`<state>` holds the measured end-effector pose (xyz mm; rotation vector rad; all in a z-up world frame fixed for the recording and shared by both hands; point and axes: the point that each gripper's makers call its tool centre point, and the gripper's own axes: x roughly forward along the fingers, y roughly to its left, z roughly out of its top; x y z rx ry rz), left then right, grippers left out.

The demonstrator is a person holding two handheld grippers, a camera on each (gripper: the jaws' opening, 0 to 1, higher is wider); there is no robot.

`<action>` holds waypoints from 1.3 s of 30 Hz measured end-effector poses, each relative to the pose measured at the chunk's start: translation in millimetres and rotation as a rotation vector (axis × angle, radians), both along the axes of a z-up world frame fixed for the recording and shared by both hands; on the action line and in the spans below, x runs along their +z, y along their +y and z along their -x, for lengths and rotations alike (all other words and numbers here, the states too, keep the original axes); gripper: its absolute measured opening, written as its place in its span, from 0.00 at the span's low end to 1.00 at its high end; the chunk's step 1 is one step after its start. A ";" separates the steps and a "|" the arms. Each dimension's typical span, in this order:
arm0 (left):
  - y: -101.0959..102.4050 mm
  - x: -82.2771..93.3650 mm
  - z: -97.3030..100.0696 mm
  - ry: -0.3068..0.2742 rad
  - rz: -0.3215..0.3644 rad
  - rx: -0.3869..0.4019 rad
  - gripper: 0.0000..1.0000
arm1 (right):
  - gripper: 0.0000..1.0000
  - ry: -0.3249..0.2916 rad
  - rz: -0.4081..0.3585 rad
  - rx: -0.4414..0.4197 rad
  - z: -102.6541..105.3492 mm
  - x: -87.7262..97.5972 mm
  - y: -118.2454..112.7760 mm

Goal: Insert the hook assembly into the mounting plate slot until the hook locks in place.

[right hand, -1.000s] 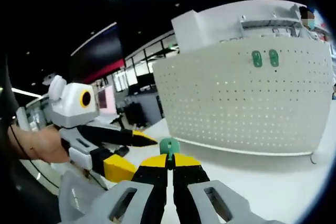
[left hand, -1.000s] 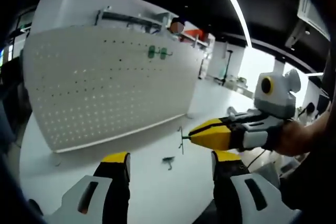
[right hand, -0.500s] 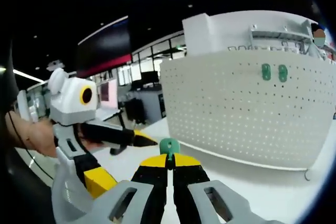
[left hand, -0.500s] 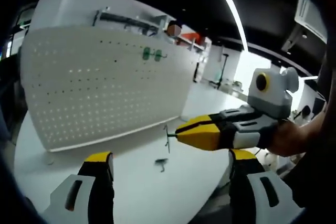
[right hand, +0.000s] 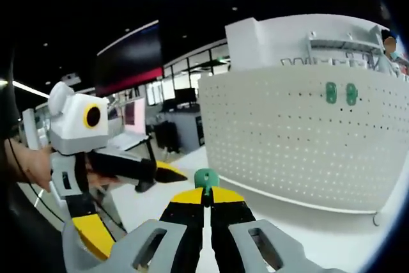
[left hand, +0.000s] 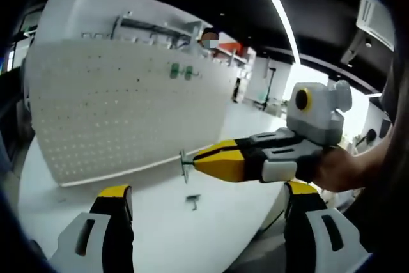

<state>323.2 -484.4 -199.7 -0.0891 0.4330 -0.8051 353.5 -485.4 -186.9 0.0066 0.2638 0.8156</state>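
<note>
Right claw (left hand: 192, 165) shifted leftward, level, clamping hook (left hand: 185, 165), left claw (left hand: 204, 222) spread

No text, label, brand, number or sign can be read in either view. The white perforated pegboard panel (left hand: 128, 107) carries only rows of small holes and two small green plastic hook pieces (right hand: 340, 93) with no markings that can be made out. The white shelf unit (right hand: 300, 39) behind the panel shows small light shapes along its rail, too blurred to read as letters. The grey and yellow gripper bodies bear no legible print, and the dark background wall with its red band (right hand: 128, 78) shows no writing that can be made out.
</note>
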 end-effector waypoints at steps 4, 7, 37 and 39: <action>1.5 9.3 -0.4 -0.018 0.023 0.002 1.00 | 0.00 -0.003 0.002 -0.003 -3.8 1.9 0.6; 2.6 14.6 -1.6 -0.027 0.043 0.008 1.00 | 0.00 -0.009 -0.001 -0.014 -9.0 4.4 -1.8; 19.8 28.0 -7.1 -0.078 0.023 0.049 1.00 | 0.00 -0.120 0.035 -0.281 -94.8 31.8 -81.6; 19.6 26.0 -7.2 -0.071 0.016 0.044 1.00 | 0.00 -0.124 0.045 -0.295 -99.9 30.7 -86.6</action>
